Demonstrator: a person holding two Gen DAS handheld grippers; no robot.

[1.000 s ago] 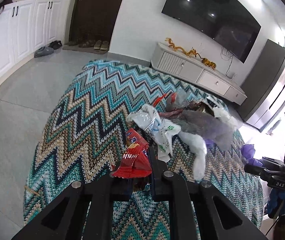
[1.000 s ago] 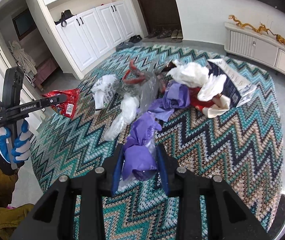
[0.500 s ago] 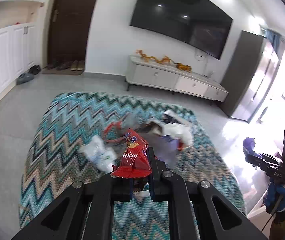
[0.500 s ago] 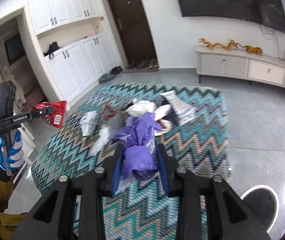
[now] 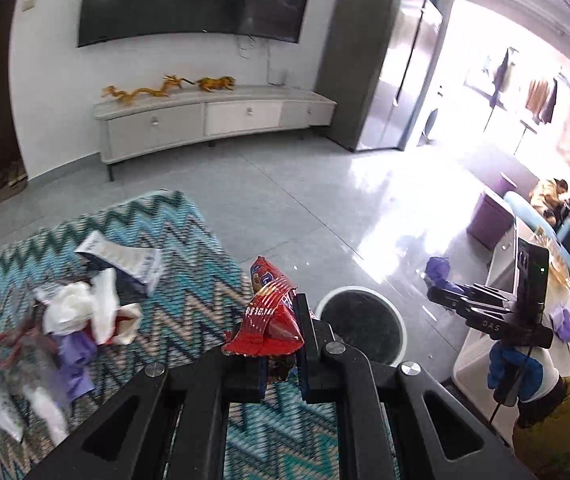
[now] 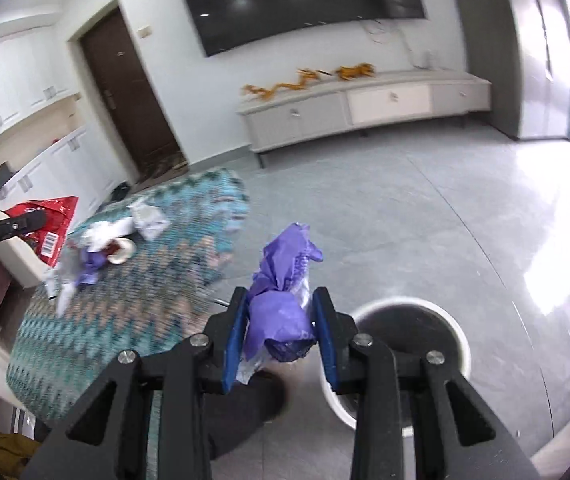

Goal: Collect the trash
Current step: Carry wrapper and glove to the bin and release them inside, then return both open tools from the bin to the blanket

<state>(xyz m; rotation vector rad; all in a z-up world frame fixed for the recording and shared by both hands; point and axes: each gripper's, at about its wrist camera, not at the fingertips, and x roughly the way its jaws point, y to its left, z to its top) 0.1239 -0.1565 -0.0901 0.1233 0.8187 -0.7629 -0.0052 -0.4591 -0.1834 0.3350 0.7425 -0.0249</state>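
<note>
My left gripper [image 5: 281,344] is shut on a red snack wrapper [image 5: 269,316], held above the rug's edge, just left of a round white trash bin [image 5: 365,328] with a dark inside. My right gripper [image 6: 281,336] is shut on a crumpled purple bag [image 6: 281,292], held next to the same bin [image 6: 409,336] on the floor. The right gripper also shows in the left wrist view [image 5: 433,294], and the left gripper with the red wrapper [image 6: 51,220] in the right wrist view. A pile of trash [image 5: 85,312] lies on the zigzag rug [image 5: 189,264].
A white TV cabinet [image 5: 213,120] stands against the far wall under a dark TV. A grey fridge [image 5: 381,76] is at the right. A white table [image 5: 501,320] and teal sofa stand at the right. A dark shoe [image 6: 241,412] is under my right gripper.
Both grippers have swung right, away from the trash pile, still holding the wrapper and the purple bag. The trash bin has come into both views, close to the fingertips.
</note>
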